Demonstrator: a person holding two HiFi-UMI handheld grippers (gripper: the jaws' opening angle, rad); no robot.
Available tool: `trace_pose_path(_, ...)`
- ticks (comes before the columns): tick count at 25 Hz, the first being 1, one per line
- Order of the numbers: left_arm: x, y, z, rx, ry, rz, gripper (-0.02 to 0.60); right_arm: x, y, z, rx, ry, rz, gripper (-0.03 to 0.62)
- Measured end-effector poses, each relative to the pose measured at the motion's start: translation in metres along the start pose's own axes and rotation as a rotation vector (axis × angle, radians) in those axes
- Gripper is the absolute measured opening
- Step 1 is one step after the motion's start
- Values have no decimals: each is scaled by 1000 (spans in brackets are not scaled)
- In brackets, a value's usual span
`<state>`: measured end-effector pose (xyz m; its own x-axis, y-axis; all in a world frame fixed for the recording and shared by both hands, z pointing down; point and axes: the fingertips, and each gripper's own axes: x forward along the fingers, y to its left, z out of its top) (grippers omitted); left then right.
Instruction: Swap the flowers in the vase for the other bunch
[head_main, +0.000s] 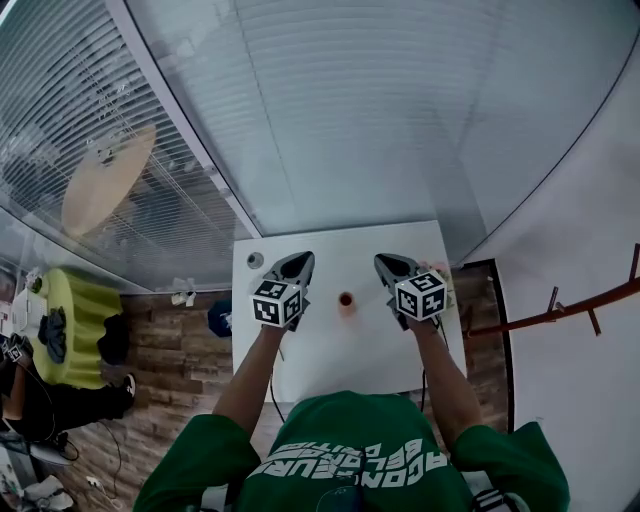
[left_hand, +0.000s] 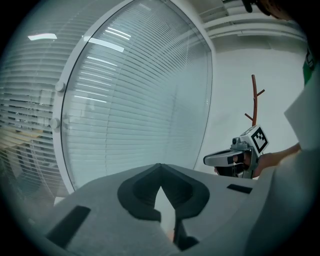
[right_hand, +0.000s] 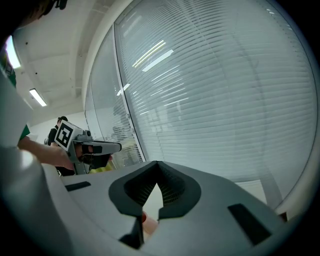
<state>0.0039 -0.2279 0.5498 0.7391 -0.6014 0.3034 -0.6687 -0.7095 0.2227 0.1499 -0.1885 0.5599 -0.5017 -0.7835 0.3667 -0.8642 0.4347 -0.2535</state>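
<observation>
Two closed, empty sets of jaws: left gripper (head_main: 304, 259) and right gripper (head_main: 384, 261) hover over the white table (head_main: 320, 362), tiny orange vase (head_main: 346, 301) at the left one's three o'clock (shirt lettering (head_main: 345, 460) upside down, unreadable).

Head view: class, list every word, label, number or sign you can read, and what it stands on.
On the green shirt: white lettering in two lines, upside down, too blurred to read.
On the left gripper and right gripper: black-and-white square markers, no words.
Nothing else is readable.

A small orange vase (head_main: 346, 301) stands upright at the middle of the white table (head_main: 340, 365).
</observation>
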Motion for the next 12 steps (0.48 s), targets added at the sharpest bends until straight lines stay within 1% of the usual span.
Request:
trace_pose_path(4,4,-5,2,-27,-31,-27,8,2,-5,-3,1,1,0,14)
trace_pose_path(6,8,-11,1,-32,-33,-42,8,-1,-9,-6,2,0,-5,14)
trace_pose_path(12,22,-48,13,-29,-32,-104,8,-27,-26,-1,1,3,-43,14)
